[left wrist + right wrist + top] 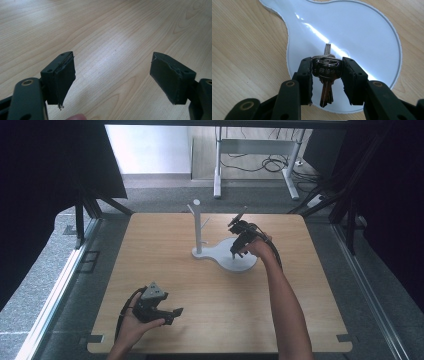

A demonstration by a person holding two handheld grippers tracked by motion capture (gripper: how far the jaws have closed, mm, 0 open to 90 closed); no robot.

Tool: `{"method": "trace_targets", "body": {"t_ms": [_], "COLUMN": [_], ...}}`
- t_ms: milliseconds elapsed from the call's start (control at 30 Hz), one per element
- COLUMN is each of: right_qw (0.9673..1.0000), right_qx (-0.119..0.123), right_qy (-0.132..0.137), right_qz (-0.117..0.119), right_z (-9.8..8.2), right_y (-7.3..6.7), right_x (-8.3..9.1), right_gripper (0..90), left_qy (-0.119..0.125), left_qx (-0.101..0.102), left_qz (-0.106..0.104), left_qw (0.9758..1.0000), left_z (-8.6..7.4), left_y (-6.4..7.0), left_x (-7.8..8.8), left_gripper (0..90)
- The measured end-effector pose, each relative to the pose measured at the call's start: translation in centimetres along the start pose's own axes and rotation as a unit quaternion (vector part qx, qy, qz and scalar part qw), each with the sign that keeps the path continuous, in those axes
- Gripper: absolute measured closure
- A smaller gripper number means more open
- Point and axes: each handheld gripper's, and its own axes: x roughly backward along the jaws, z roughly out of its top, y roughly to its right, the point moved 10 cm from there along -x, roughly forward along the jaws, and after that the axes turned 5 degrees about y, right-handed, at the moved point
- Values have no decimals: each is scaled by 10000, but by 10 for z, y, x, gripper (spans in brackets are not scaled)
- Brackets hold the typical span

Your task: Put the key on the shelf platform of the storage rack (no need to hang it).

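Keys (327,72) are clamped in the right gripper (327,75) over the white stand base (367,37), far right. The left gripper (112,75) is held apart, empty, above the near-left table (100,30).

Stamped characters on a key head, too blurred to read.
The key (327,72) sits clamped between the right gripper's (327,71) jaws; a row of small embossed characters crosses its head, none legible. No other writing can be read.

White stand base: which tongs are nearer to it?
Right. The right tongs hang over the white stand base, gripping keys; the left tongs sit open at the table's near edge.
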Motion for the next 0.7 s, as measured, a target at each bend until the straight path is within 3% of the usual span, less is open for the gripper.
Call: {"method": "trace_targets", "body": {"t_ms": [700], "right_qw": [9998], "right_qx": [-193], "right_qy": [-31], "right_qz": [-63], "right_z": [-14], "right_y": [5], "right_x": [-29], "right_gripper": [621], "left_qy": [9], "left_qx": [-21], "left_qz": [6], "left_qw": [10000], "left_z": [1], "left_y": [0], "left_x": [0], "left_gripper": [207]}}
